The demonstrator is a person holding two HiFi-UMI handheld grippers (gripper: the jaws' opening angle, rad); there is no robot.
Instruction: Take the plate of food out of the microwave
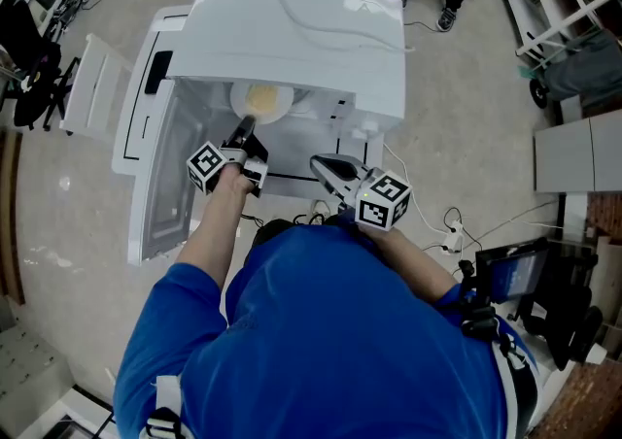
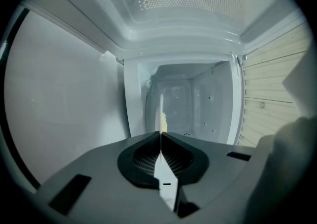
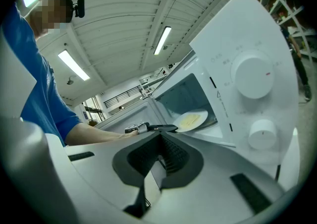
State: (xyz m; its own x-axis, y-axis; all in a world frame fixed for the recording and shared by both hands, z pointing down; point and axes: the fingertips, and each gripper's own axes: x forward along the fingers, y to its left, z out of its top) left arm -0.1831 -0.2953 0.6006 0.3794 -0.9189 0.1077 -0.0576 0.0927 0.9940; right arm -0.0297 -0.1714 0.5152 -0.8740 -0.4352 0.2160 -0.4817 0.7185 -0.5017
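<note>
Left gripper (image 1: 244,125) reaches into microwave (image 1: 292,29), jaws pinched on plate (image 1: 262,99) near rim for pull-out. Door (image 1: 155,185) open left. Right gripper (image 1: 323,167) hangs outside, jaws together, empty.

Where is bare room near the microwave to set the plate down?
Bare: the microwave top, and the white strip in front of the opening, between left gripper and right gripper. Crowded: the opening, where the left gripper holds the plate.
</note>
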